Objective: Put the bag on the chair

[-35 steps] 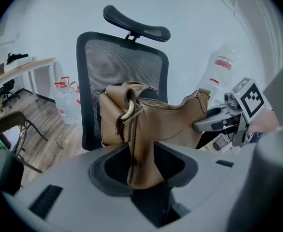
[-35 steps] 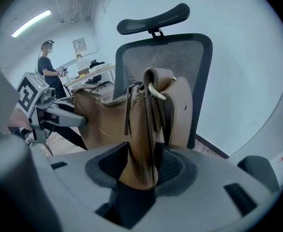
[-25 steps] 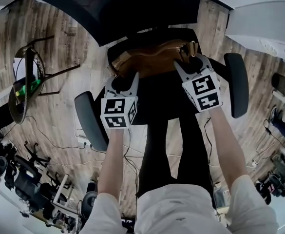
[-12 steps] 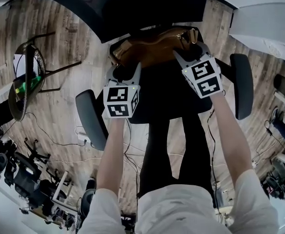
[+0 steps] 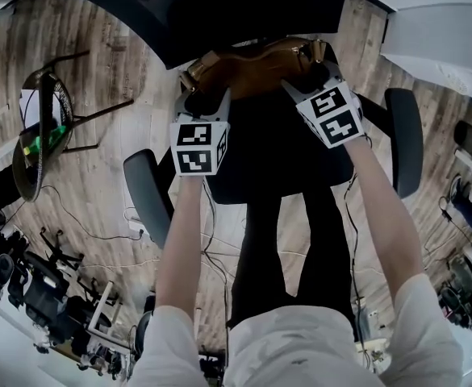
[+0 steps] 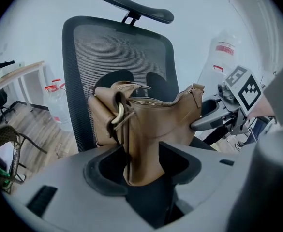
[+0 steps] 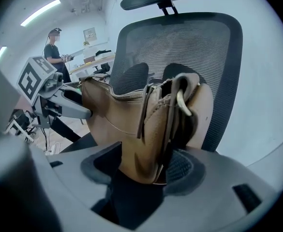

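**Bag set down on the seat, both grips coming off**

The brown leather bag (image 5: 252, 64) stands on the seat (image 5: 260, 164) of the black office chair (image 5: 403, 139), in the upper middle of the head view, with its back against the mesh backrest (image 6: 117, 47). It looks settled there and not hanging from the tools, so the placing itself seems done.

The left gripper (image 5: 202, 103) is at the bag's left end and the right gripper (image 5: 312, 79) at its right end. In each gripper view a bottom corner of the bag sits between the jaws. The jaws of both have just been opening, the right pair more recently. The pads now stand clear of the leather on the left and seem to on the right, so neither tool is clamping the bag. What is left, by my reading, is to draw both tools back without tipping it.

The zip (image 6: 160, 102) along the bag's top is closed, so whatever is inside cannot be seen. At the left edge of the head view a wicker chair (image 5: 26, 172) holds something green (image 5: 43, 142), too small to name.
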Tool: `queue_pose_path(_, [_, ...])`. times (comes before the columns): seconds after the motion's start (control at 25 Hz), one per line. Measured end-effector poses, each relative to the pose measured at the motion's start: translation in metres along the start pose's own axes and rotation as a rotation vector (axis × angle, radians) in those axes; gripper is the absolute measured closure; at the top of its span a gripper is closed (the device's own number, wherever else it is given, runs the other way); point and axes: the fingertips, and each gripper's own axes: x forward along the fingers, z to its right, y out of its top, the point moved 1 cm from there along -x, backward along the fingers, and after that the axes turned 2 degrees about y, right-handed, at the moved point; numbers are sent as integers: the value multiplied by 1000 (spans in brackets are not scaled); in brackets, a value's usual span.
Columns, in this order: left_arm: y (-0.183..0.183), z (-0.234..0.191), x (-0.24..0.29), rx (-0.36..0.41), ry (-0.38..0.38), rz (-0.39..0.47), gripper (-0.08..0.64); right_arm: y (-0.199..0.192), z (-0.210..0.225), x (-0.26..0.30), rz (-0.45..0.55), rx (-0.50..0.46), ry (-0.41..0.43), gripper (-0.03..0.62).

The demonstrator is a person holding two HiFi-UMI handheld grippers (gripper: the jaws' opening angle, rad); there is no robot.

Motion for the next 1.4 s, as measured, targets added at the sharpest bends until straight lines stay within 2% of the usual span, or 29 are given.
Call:
queue_pose_path(0.2, [0,-5,9,23,-6,-20,367,2,6,8,-14,-5,4,331])
queue_pose_path(0.48, [-2,-12,17,17,-3,-31,367,5,8,20,-33,-9,9,316])
queue_pose_path(0.84, [-11,-14,23,22,-13,-57,367,-4,7,30,-58,25,26,294])
queue_pose_path(1.4, [-8,-21,31,-9,-9,-55,367,-3,13,39,-72,69,41,228])
